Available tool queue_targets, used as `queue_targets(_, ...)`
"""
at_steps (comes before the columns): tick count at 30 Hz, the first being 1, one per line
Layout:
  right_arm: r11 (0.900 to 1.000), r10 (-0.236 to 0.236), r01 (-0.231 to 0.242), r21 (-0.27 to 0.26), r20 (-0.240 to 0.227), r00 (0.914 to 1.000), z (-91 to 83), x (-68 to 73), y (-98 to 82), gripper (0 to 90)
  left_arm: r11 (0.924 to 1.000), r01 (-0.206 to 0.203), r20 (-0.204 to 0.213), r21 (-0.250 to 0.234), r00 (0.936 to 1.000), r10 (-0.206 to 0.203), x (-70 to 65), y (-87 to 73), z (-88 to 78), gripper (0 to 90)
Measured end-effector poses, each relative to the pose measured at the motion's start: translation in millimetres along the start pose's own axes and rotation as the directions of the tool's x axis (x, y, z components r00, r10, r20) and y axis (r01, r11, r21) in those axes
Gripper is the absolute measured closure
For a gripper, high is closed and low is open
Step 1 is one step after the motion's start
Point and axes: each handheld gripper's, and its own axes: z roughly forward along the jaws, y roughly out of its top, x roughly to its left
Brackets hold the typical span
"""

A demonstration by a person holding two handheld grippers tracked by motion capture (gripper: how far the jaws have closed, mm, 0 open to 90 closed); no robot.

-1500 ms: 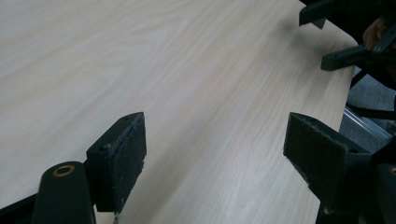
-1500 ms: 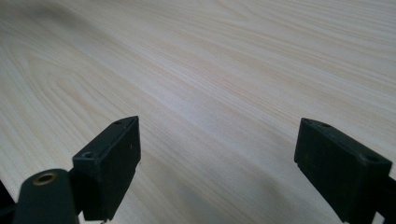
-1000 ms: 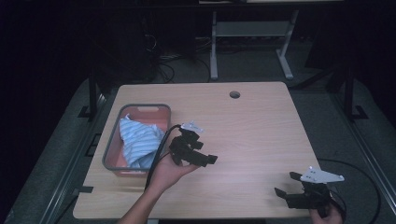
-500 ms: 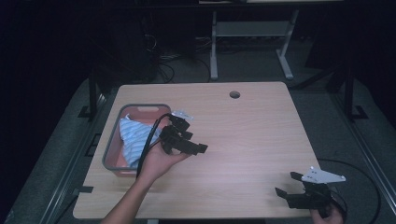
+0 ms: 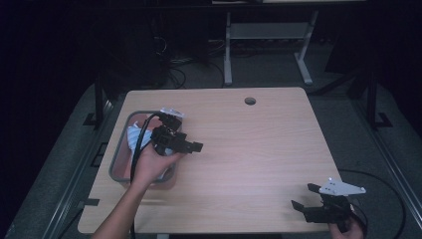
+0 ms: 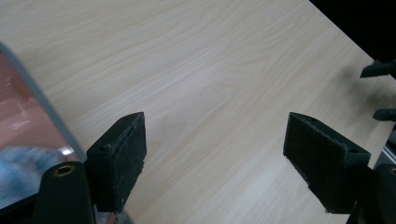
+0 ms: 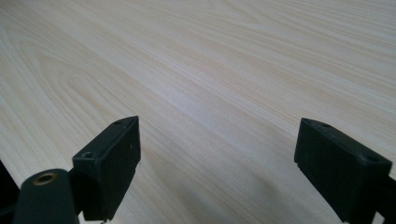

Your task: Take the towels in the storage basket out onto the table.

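A grey-rimmed reddish tray (image 5: 117,157) stands at the table's left and holds a blue-and-white striped cloth (image 5: 133,138). My left gripper (image 5: 192,145) hovers at the tray's right rim with its jaws pointing right over bare wood, open and empty. In the left gripper view (image 6: 215,135) the tray rim (image 6: 44,105) runs along the left, and a blurred bit of the cloth (image 6: 18,163) lies inside. My right gripper (image 5: 304,197) rests near the table's front right corner. It is open (image 7: 219,130) over plain wood with nothing between its fingers.
The light wooden table (image 5: 259,144) has a round cable hole (image 5: 250,101) near its far edge. A black cable (image 5: 141,144) trails from the left gripper across the tray. The right gripper's jaws (image 6: 378,70) appear far off in the left gripper view.
My left gripper has moved left and away from the person, from the table's middle to the tray's right rim. The right gripper has stayed put.
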Motion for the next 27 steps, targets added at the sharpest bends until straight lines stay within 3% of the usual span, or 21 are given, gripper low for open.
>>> queue_targets(7, 1.0, 0.002, -0.002, 0.0, 0.002, 1.0, 0.1, 0.0, 0.1, 14.1, 0.9992, 0.04, -0.043, -0.006, 0.9983, -0.04, 17.9, -5.9, -10.9, 20.9)
queue_targets(16, 1.0, -0.007, 0.007, 0.0, 0.001, 1.0, 0.4, 0.5, 0.3, 14.0, 0.9958, 0.088, -0.094, -0.026, 0.9915, -0.09, 37.9, -15.0, -25.1, 20.9)
queue_targets(22, 1.0, -0.008, 0.008, 0.002, 0.001, 1.0, 0.3, 0.8, 0.4, 14.1, 0.9875, 0.157, -0.145, -0.015, 0.9769, -0.157, 61.3, -27.9, -31.4, 21.4)
queue_targets(27, 1.0, -0.006, 0.006, 0.003, 0.001, 1.0, 0.1, 1.1, 0.5, 14.0, 0.975, 0.222, -0.193, -0.014, 0.9563, -0.22, 79.4, -39.9, -33.0, 20.8)
